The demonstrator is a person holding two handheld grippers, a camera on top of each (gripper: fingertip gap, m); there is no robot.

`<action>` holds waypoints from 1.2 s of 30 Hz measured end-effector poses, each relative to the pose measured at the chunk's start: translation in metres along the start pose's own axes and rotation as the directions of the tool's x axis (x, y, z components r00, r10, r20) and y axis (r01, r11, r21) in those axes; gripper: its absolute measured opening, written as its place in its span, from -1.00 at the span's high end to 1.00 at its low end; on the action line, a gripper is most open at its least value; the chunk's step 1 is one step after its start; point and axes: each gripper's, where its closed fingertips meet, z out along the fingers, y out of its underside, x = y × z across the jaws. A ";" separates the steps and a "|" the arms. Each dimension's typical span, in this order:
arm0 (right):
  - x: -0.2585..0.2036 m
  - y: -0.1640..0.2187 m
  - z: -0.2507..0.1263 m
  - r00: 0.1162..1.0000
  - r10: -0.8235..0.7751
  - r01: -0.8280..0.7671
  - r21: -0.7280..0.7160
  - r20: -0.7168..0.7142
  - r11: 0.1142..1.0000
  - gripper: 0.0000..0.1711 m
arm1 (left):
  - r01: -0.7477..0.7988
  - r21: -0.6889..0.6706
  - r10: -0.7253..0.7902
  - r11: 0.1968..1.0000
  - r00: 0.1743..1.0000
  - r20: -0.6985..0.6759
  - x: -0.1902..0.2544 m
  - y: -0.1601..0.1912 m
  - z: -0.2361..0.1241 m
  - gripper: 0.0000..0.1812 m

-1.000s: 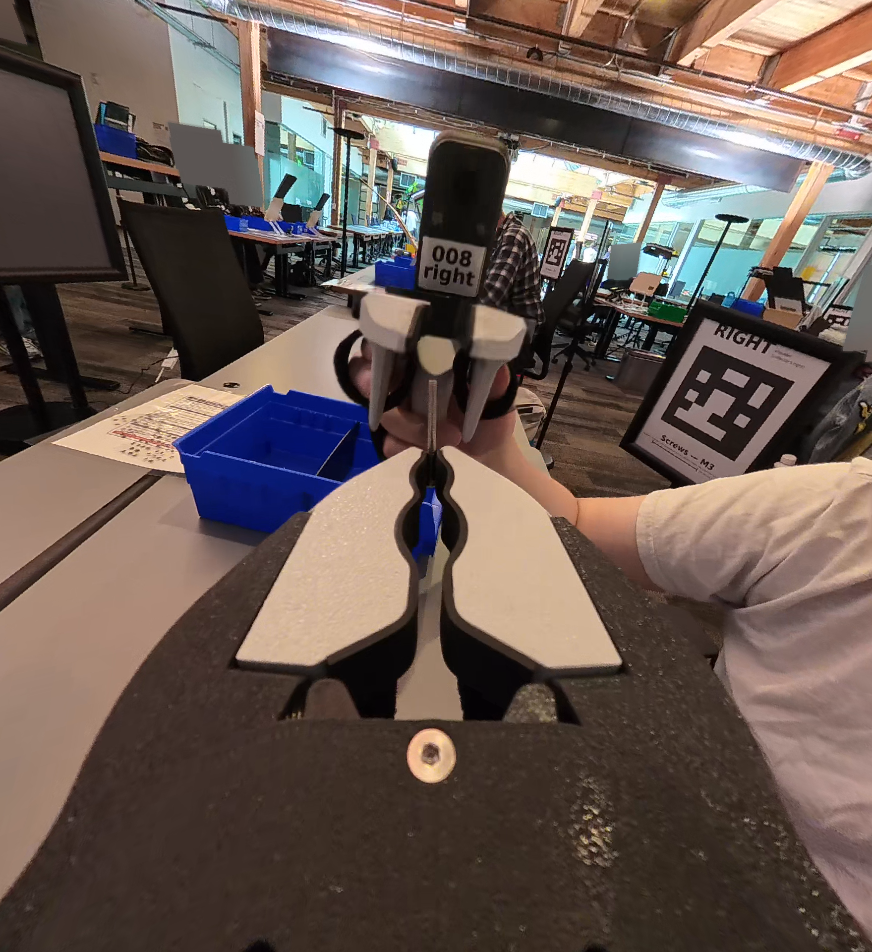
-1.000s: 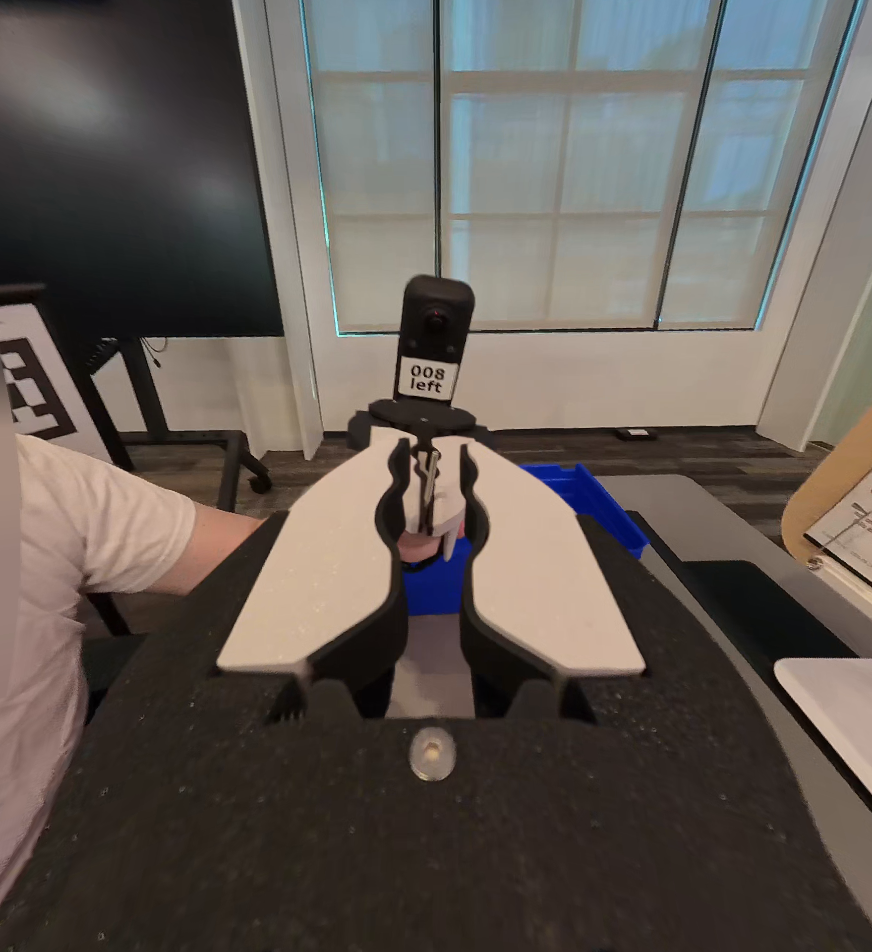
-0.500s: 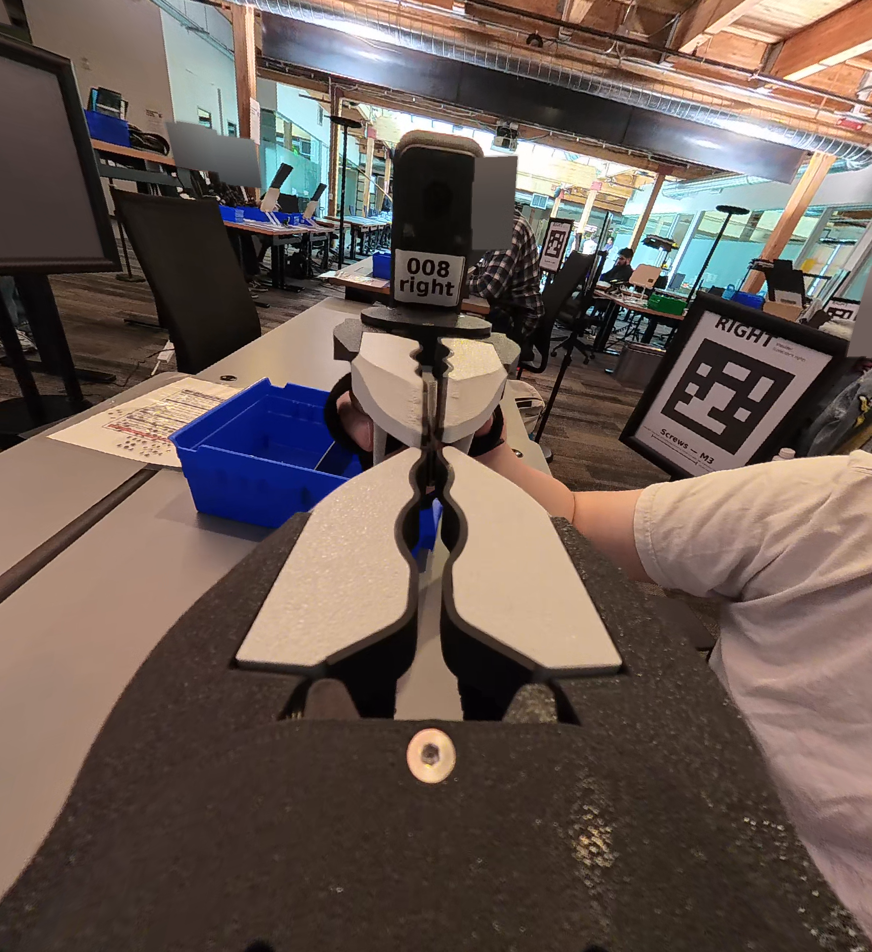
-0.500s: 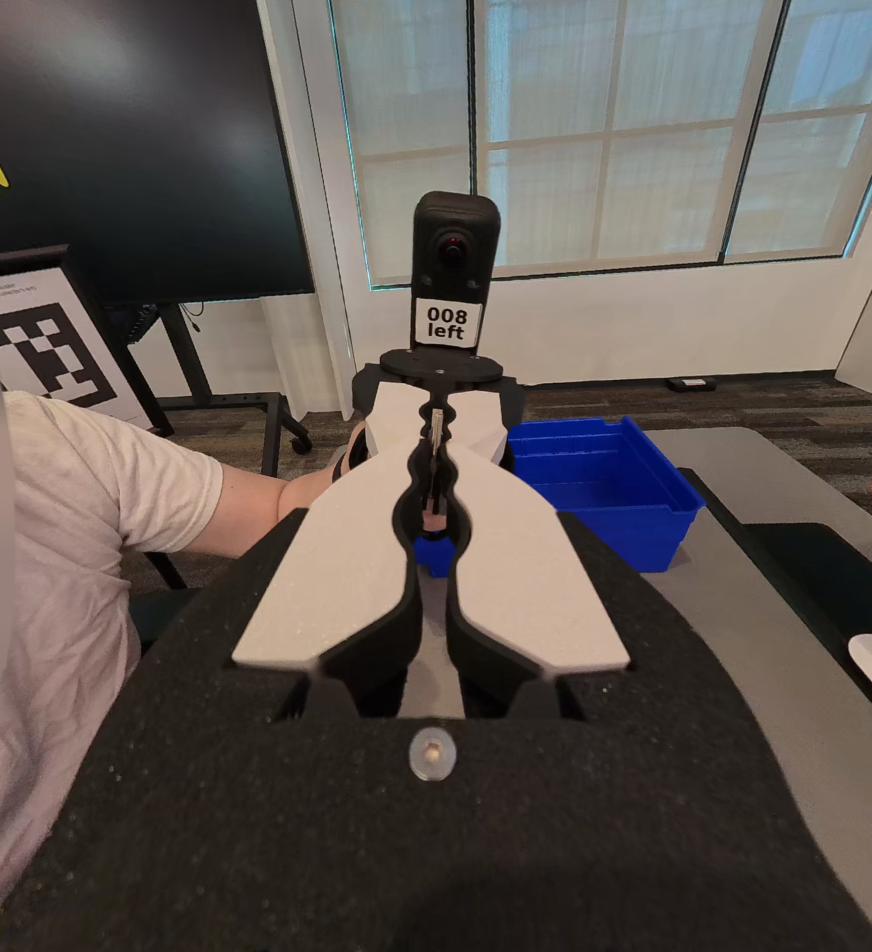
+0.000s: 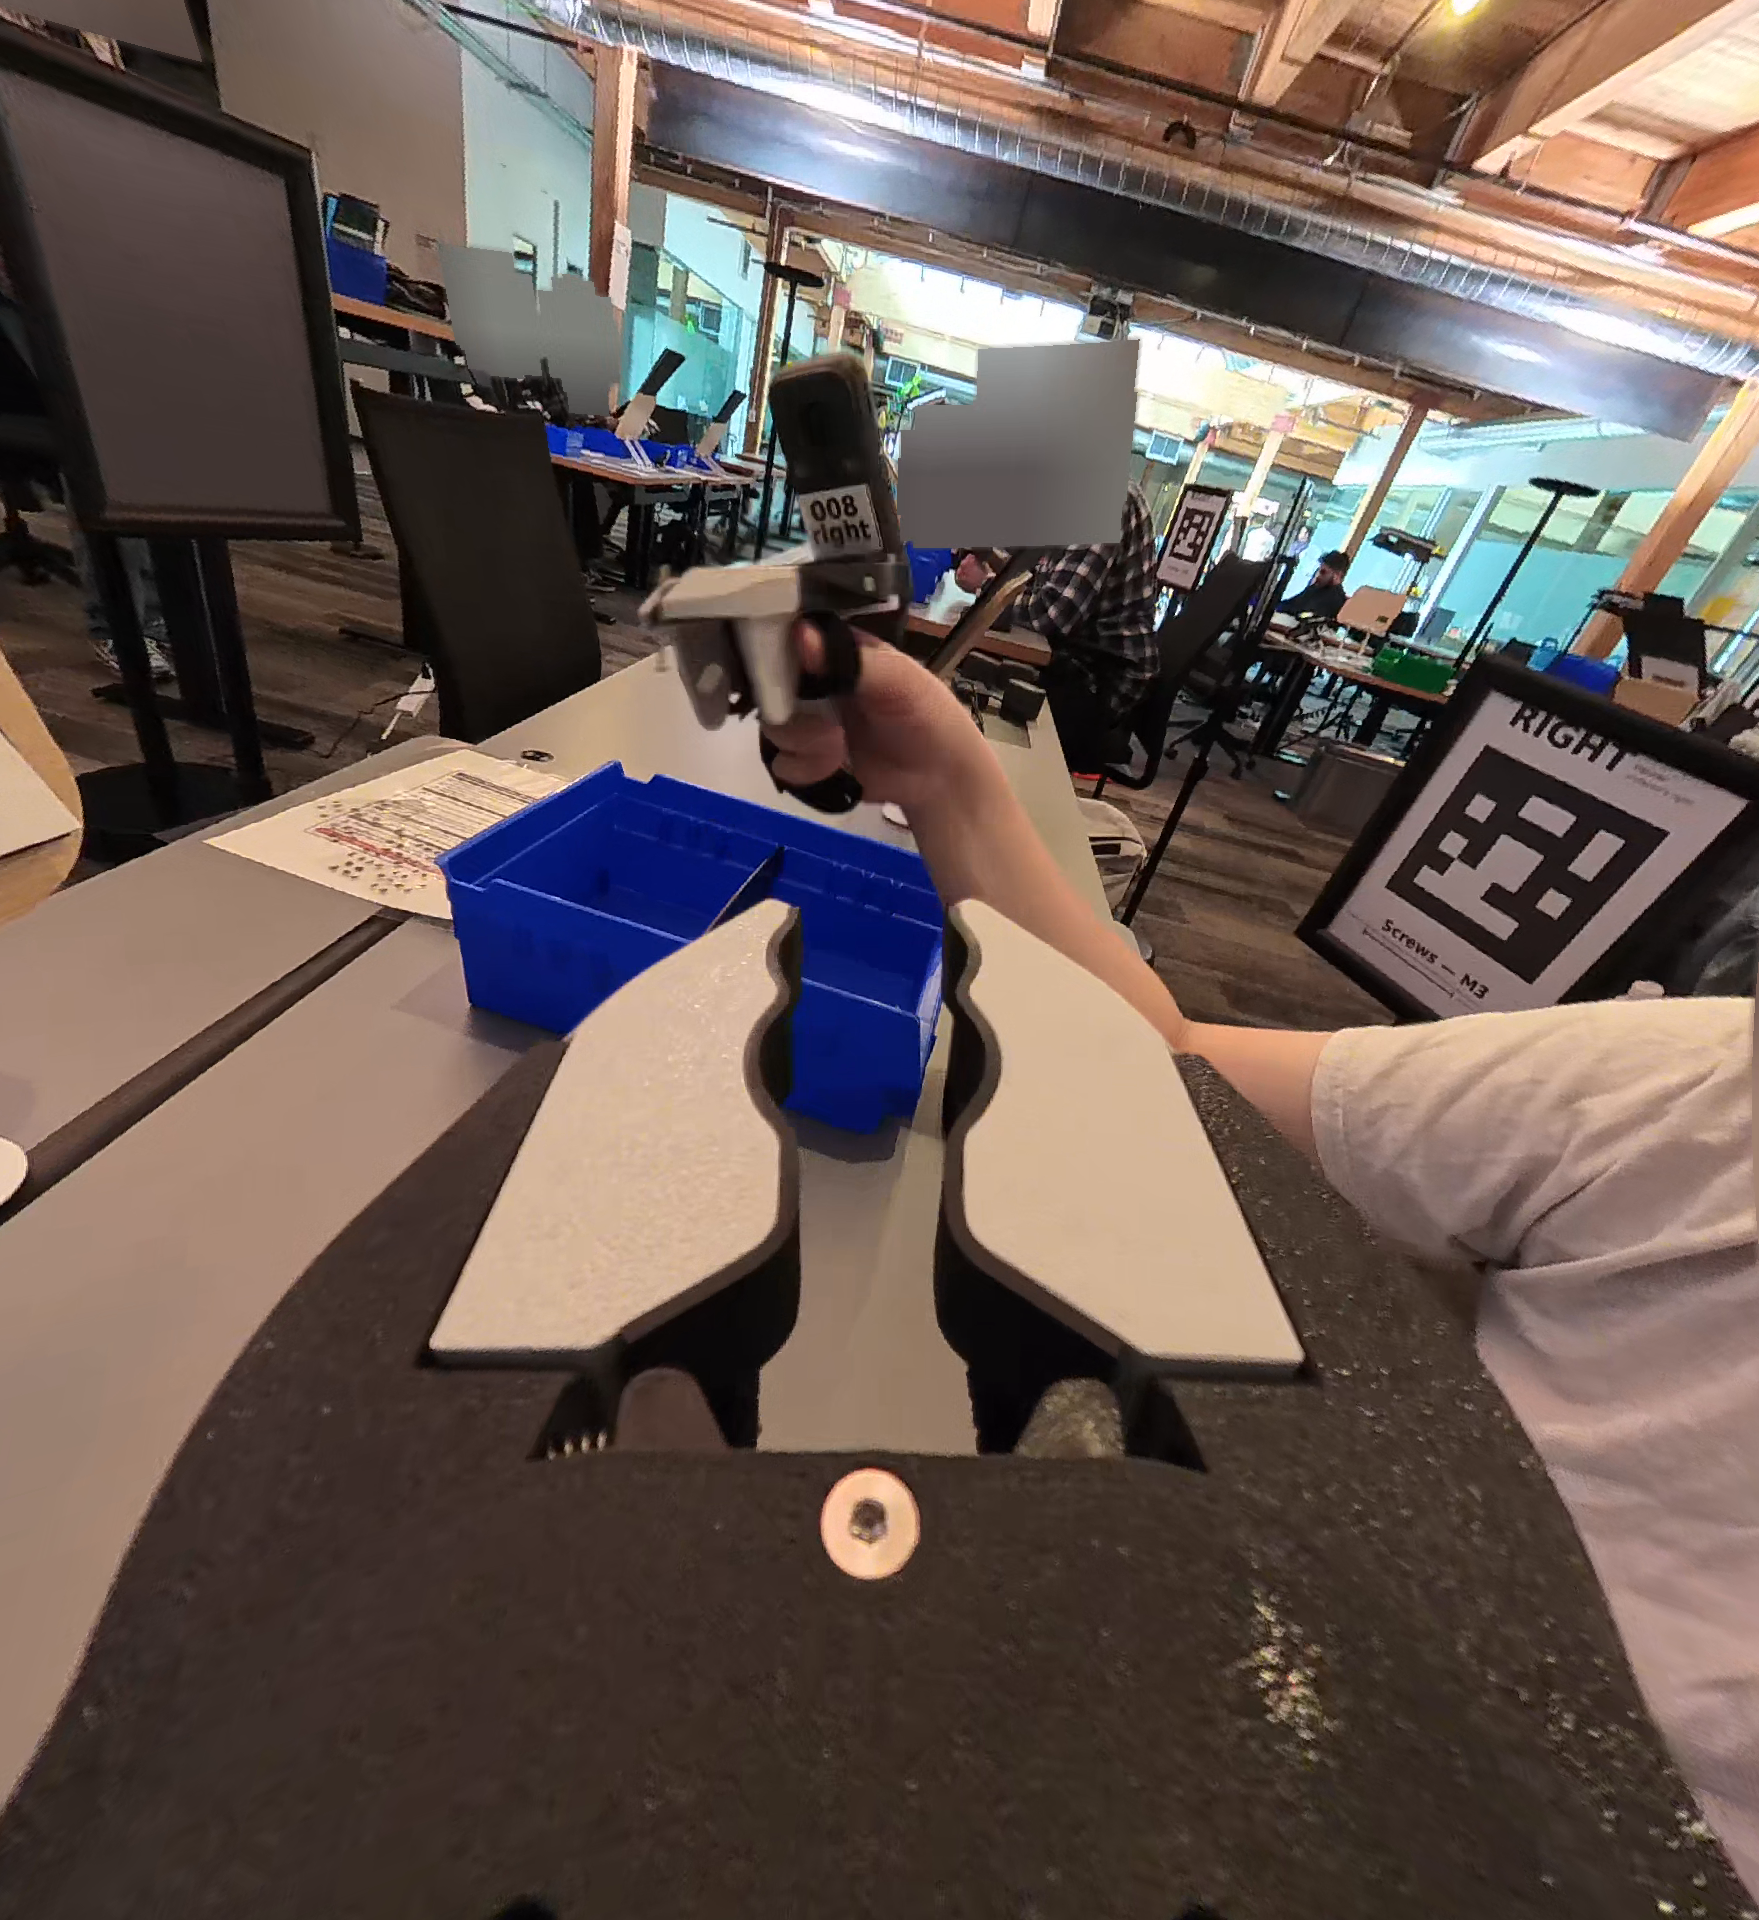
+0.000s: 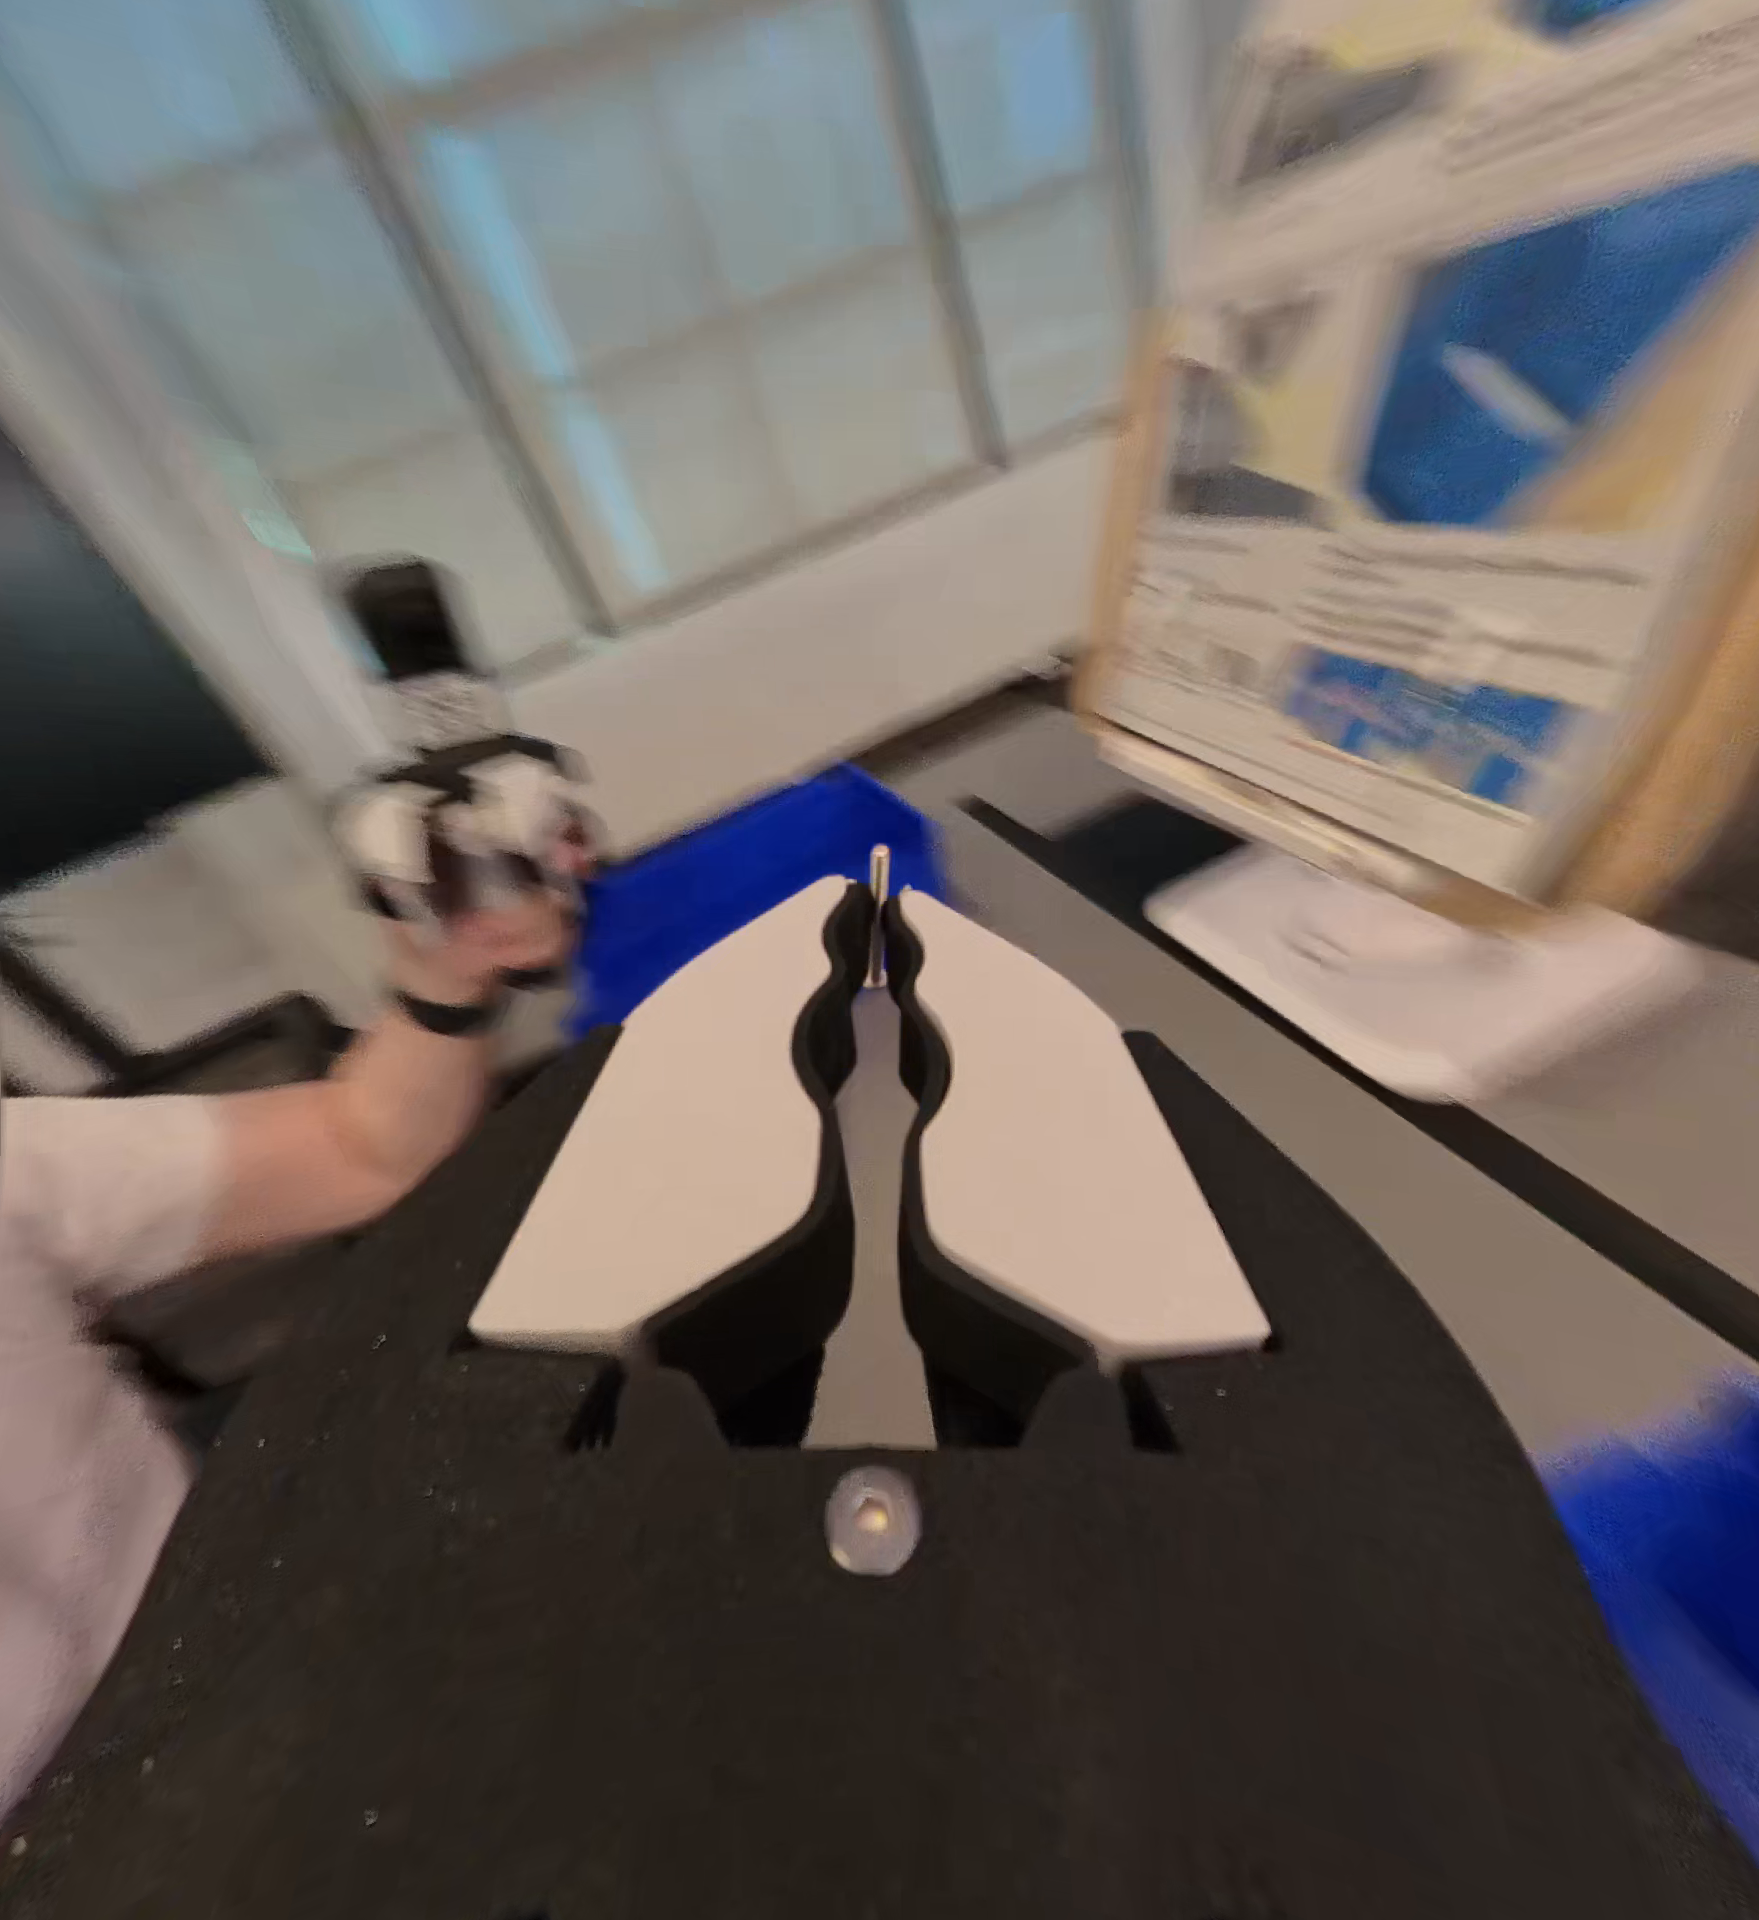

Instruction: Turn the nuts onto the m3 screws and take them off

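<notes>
The right gripper [image 6: 873, 914], two pale grey fingers on a black foam-faced body, is clamped on a thin bright-metal m3 screw [image 6: 877, 914]. The shank stands upright between the fingertips and its upper end rises just above them. We judge that this pinch near the tips leaves the thread exposed for a nut. No nut can be made out on the screw; the right wrist view is motion-blurred, so a small one could escape us.

The left gripper [image 5: 870, 920], of the same build, has its fingers spread apart with nothing visible between them. We read this as released or ready to pick, perhaps a nut, though none is visible.

In the left wrist view the right gripper is held raised in a hand [image 5: 880, 727] above and beyond a blue plastic bin [image 5: 584, 940]. The bin stands on the grey table [image 5: 127, 997] and a partition divides it into compartments. We cannot tell what lies inside. It sits just ahead of both grippers, presumably to keep parts within reach.

Beyond the bin a printed white sheet [image 5: 407, 821] lies flat on the table. A framed black-and-white marker board [image 5: 1540, 883] stands to the right. In the right wrist view, a wood-backed instruction board [image 6: 1457, 499] stands, blurred.
</notes>
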 end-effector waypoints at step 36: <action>0.147 0.062 -0.165 0.554 -0.403 -0.141 -0.559 -0.729 0.817 0.76 | -0.077 -0.232 0.138 0.970 0.955 0.263 -0.034 0.009 -0.034 0.75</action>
